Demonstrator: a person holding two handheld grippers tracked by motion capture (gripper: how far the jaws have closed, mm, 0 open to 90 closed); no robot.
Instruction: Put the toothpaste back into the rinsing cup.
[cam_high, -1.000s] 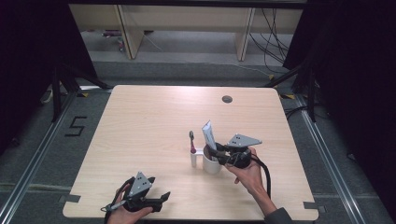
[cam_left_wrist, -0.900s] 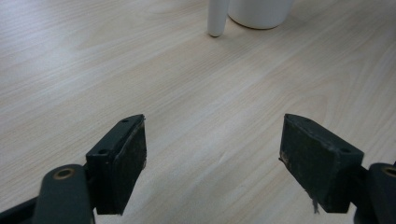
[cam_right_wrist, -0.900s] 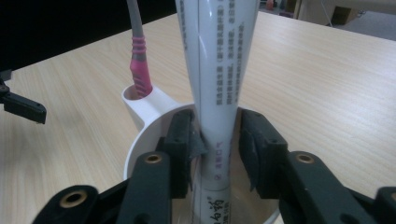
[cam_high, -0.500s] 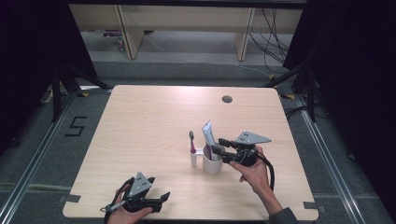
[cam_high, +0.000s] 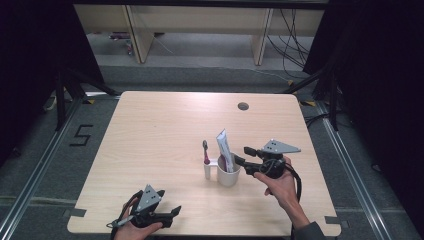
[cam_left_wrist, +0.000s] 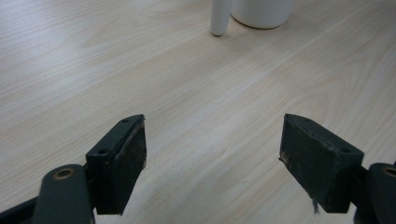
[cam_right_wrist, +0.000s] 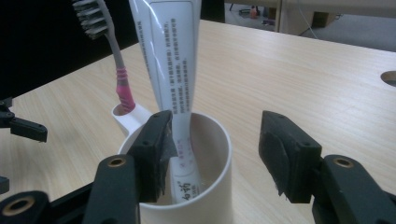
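Right gripper (cam_right_wrist: 215, 154) jaws, just opened, are held apart beside the toothpaste tube (cam_right_wrist: 170, 70) released in the cup (cam_right_wrist: 205, 205); withdrawal is judged next.

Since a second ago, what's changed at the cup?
The right claw has just been opening: it let go of the toothpaste tube, which now stands in the cup, and backed off slightly to the right in the high view. Nothing is between its pads now. The toothbrush, the cup and the left claw stayed as they were.
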